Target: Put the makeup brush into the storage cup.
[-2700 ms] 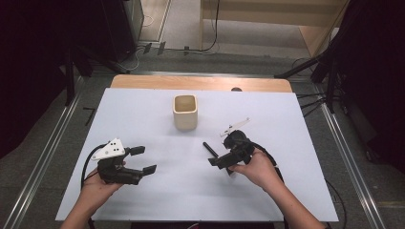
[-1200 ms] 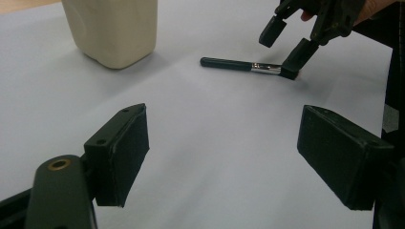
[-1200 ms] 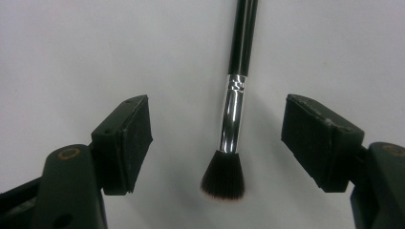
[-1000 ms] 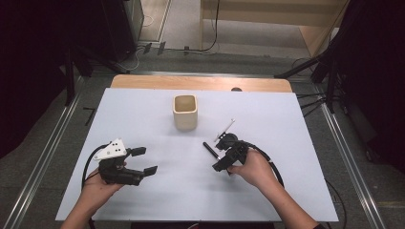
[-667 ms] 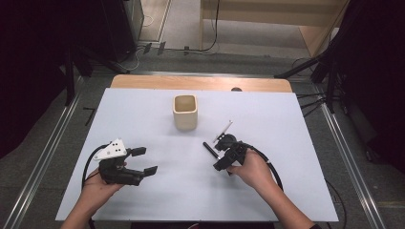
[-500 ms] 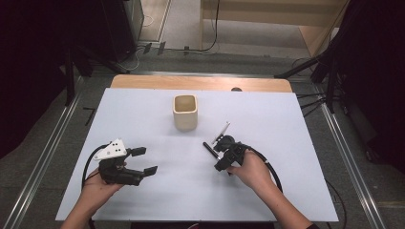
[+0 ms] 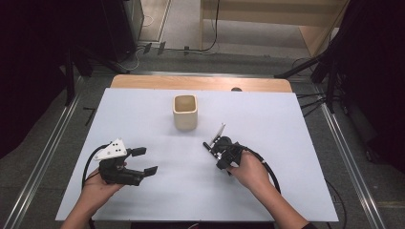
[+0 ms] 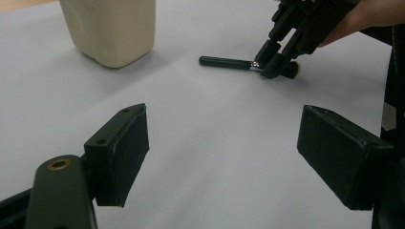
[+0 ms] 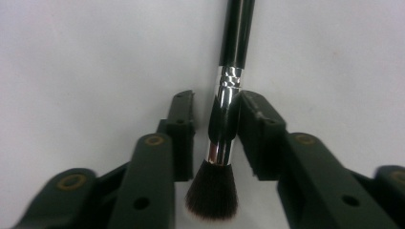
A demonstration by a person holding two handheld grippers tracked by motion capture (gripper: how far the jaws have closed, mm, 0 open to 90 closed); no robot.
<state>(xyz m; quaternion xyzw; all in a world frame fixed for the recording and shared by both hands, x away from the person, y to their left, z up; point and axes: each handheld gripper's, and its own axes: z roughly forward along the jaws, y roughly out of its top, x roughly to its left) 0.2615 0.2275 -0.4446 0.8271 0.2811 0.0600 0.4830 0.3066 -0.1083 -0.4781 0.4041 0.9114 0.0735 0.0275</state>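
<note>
Brush: black makeup brush w/ shiny silver collar & dark soft bristles (image 9: 228,109) lies flat on the white worktop (image 7: 286,124), in front of the cup & a bit to its right.
Right tool: the right tool (image 9: 216,136) is down at the brush, one jaw on each side of the silver collar. Right-side jaw touches the collar; left-side jaw is just beside it w/ a thin gap. So it's nearly pinched but not clamped yet.
Brush vs tool: bristle end sits low btw the jaws, close to the tool's body; black handle sticks out past the jaw tips, away from the hand. In the high view the handle tip pokes out up-left of the tool.
Left tool: the left tool (image 8: 222,152) is wide apart, holds nothing, near the worktop's front left. Well apart from the brush.
Cup: cream square cup w/ round corners (image 7: 185,111) stands upright, toward the back middle of the worktop. Near the brush, not touching.
Hands: each hand grips its own tool from the near edge.
</note>
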